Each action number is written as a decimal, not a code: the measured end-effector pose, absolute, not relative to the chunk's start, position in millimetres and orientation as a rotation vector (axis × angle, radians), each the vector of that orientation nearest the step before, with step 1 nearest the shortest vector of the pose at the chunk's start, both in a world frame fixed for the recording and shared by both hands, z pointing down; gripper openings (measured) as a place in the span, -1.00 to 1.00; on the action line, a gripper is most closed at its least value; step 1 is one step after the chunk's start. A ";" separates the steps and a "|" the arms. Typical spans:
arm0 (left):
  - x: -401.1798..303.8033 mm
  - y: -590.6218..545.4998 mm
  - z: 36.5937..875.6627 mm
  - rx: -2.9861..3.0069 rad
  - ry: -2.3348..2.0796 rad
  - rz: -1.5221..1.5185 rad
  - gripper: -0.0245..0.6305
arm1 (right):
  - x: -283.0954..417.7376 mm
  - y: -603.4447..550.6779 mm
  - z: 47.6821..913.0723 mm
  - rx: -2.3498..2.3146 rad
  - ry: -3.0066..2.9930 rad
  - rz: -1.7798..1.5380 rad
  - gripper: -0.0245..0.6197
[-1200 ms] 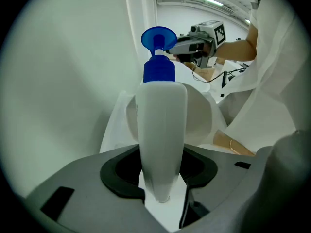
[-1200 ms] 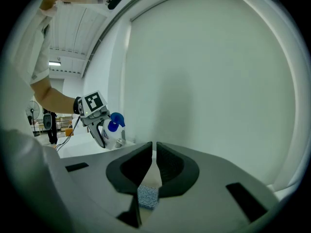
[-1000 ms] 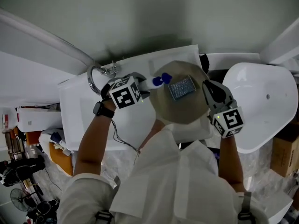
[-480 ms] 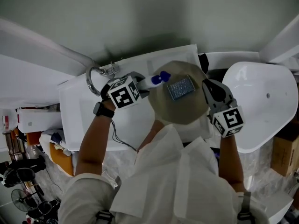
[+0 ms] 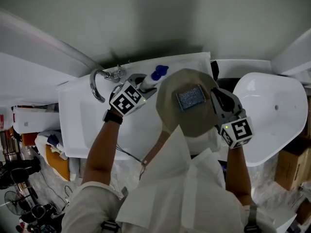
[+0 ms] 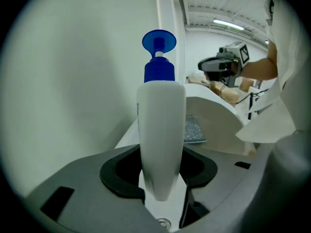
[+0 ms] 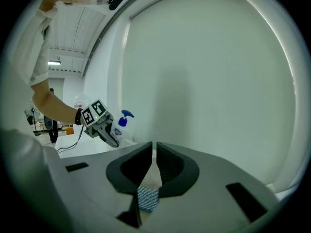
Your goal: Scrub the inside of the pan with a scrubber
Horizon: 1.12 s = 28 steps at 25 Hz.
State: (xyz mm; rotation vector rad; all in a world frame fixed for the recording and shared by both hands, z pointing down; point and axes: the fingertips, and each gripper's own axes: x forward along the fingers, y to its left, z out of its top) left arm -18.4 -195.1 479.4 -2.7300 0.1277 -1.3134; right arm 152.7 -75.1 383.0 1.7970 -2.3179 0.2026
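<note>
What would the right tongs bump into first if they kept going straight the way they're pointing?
Most likely the plain pale wall straight ahead of the right tongs. The white pump bottle with the blue top sits off to the left, out of that line. Depth is unclear.

Sink [image 5: 77,125] left part is bare, room to pass there. Faucet [image 5: 96,84] stands at sink's back left corner, bottle [image 5: 151,77] in left gripper [image 5: 144,86] just right of it. Left forearm [image 5: 104,147] crosses sink's front edge. Pan [image 5: 170,110] covers sink's right half. Wall [image 5: 146,18] closes off behind sink, white tub [image 5: 277,120] right of sink.
</note>
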 end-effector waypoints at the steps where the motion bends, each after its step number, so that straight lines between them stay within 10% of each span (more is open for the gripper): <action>1: -17.9 -205.3 481.0 -2.760 0.197 -1.264 -0.29 | 151.3 -77.1 384.8 1.786 -2.317 0.206 -0.89; 28: -24.8 -299.7 571.8 -2.894 0.832 -0.848 -0.29 | 129.6 -96.2 412.4 1.632 -2.269 0.241 -0.89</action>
